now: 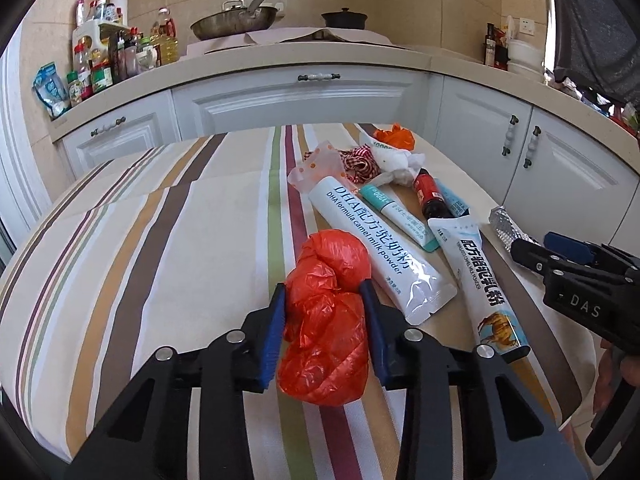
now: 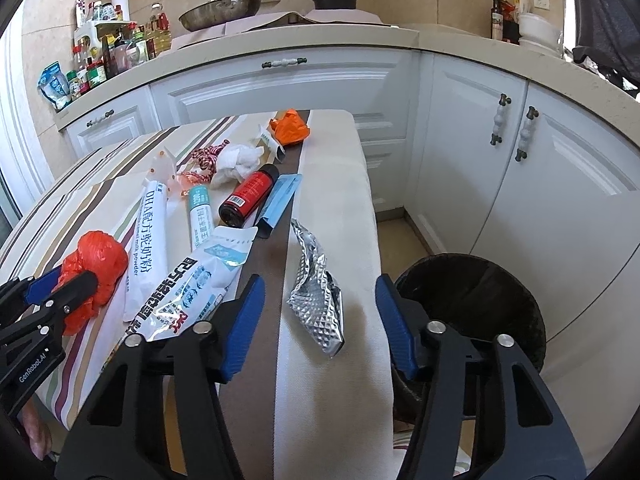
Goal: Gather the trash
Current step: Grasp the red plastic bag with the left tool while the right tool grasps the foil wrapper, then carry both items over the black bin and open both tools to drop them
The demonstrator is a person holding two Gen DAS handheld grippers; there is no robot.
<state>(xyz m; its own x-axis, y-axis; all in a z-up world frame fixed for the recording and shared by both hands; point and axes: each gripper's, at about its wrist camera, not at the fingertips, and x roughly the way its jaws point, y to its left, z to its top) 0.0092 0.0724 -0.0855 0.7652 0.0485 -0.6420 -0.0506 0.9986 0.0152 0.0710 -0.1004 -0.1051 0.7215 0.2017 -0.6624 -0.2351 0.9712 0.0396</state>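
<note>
My left gripper is shut on a crumpled red plastic bag, just above the striped tablecloth; the bag also shows in the right wrist view. My right gripper is open, its fingers on either side of a crumpled silver foil wrapper lying on the table. Beside them lie white milk powder sachets, a red bottle, a blue packet, white tissue and an orange bag.
A black trash bin stands on the floor right of the table. White kitchen cabinets run behind and to the right. The counter holds a pan, a pot and several bottles.
</note>
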